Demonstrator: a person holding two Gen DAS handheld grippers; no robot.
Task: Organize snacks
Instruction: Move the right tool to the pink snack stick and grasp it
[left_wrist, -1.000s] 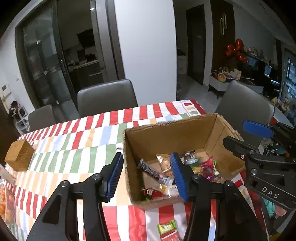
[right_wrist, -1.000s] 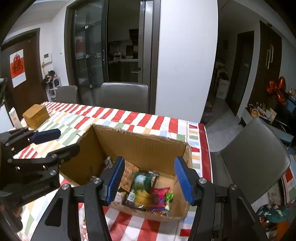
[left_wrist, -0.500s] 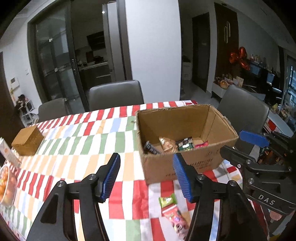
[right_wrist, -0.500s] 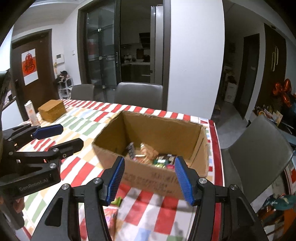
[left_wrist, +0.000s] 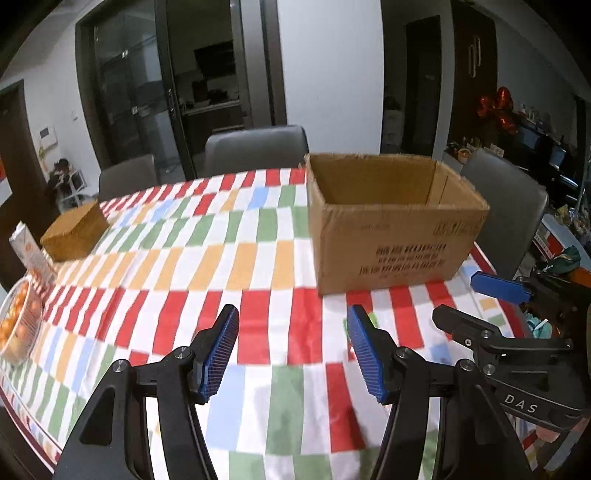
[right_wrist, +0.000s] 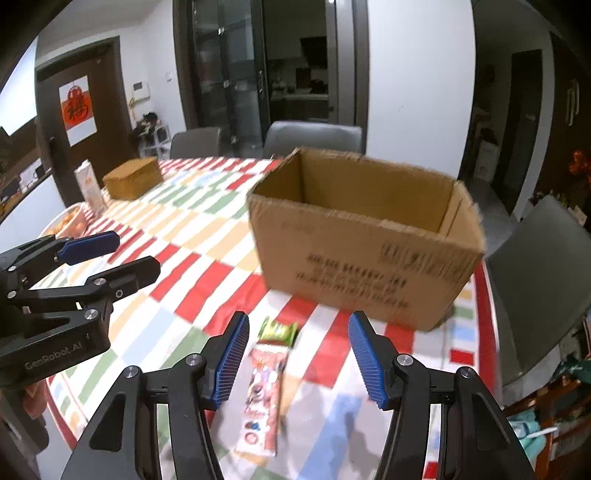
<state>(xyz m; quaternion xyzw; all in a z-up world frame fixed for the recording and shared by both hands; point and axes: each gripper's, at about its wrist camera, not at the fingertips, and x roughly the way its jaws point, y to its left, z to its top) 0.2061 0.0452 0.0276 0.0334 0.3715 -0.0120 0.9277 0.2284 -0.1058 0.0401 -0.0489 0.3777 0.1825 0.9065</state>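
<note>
Pink snack packet (right_wrist: 263, 397) flat beside green packet (right_wrist: 277, 331), both grippers parted, empty, left (left_wrist: 291, 354), right (right_wrist: 297, 360)

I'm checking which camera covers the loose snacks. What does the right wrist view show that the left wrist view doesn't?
Only the right wrist view: a long pink snack packet and a small green packet on the tablecloth, between the open right gripper. Only the left wrist view: the orange fruit bowl, seen clearly. Both: the cardboard box, the woven box, both grippers.
</note>
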